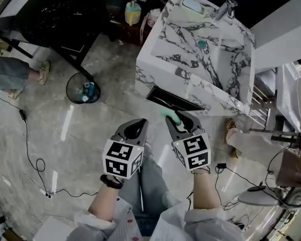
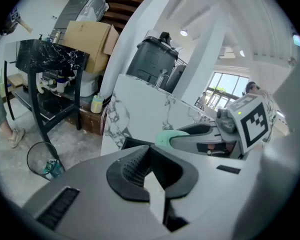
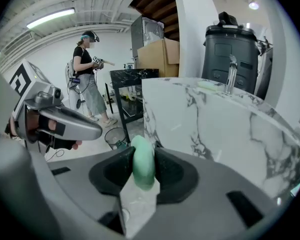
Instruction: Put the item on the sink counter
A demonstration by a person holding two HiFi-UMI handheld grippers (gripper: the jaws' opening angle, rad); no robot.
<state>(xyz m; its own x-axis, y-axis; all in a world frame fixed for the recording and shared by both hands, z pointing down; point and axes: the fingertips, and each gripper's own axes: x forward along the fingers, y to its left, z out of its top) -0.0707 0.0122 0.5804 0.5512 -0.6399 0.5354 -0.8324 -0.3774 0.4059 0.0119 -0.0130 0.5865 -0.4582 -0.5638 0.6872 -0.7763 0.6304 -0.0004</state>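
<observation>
- We grip the green item (image 3: 143, 160) tight in our right gripper (image 1: 174, 119), short of the sink (image 1: 183, 64) at one o'clock
- Our left gripper (image 1: 138, 126), at nine o'clock beside it, is clenched on nothing

Your right gripper (image 1: 176, 117) covers most of the pale green rounded item (image 1: 167, 113) in the head view, and only one end shows. The contents of the round black mesh waste bin (image 1: 83, 88) are too small to identify. A bystander's leg (image 1: 10, 74) is cut off at the left edge.
</observation>
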